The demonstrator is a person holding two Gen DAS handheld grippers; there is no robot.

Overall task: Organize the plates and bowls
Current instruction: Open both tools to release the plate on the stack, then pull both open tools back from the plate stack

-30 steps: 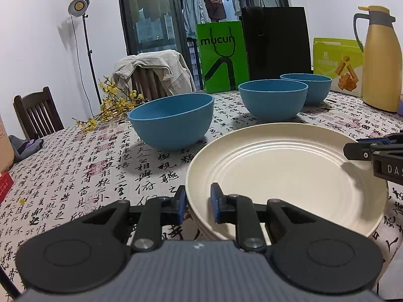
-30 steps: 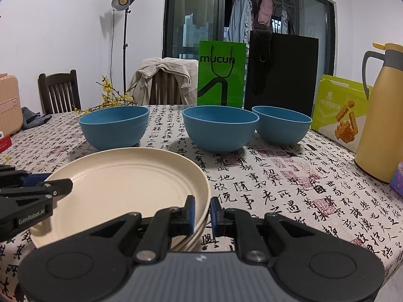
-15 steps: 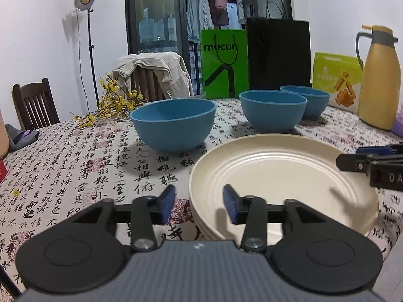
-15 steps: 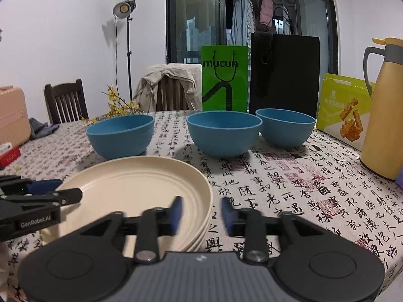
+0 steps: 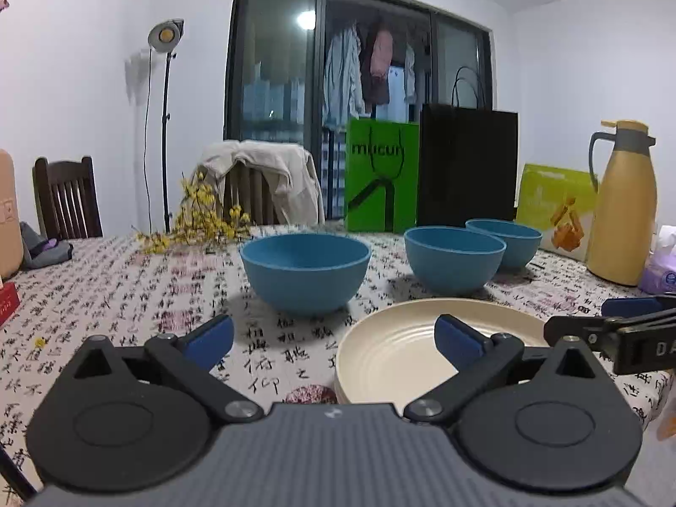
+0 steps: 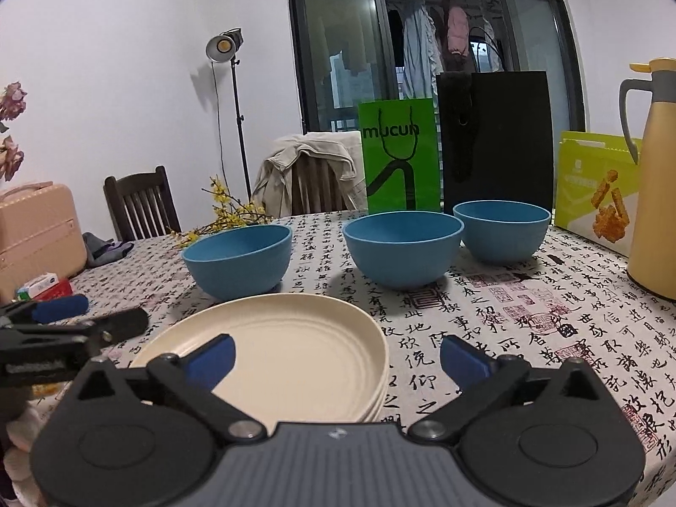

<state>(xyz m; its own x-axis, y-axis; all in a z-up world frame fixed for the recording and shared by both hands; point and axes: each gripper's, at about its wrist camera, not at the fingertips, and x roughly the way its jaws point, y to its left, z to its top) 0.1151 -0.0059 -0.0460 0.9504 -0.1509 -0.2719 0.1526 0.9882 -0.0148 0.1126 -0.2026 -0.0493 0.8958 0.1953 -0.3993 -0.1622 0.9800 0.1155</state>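
standing spread as wide as they go, the jaws of the left gripper [image 5: 333, 338] and the right gripper [image 6: 336, 355] have both just been opening, and neither holds anything; the rim of the plate stack [image 6: 295, 338] lies in each gap but no pad presses on it. the cream plates sit piled at the near edge of the table [image 6: 528, 317], on its calligraphy-print cloth, so that part looks settled.

beyond the stack three blue bowls stand apart in a row: the left bowl [image 5: 305, 270] nearest, then the middle bowl [image 5: 454, 262], with the far bowl [image 5: 505, 241] just behind it. the likely next step is nesting them. to do it well, back both grippers clear of the plate rim before swinging across, so the pile is not nudged off the edge. take one bowl by its wall, one pad inside and one outside, lift it straight, then lower it centred into its neighbour. the yellow jug [image 5: 621, 207] stands near the right, so keep sweeps low and short.
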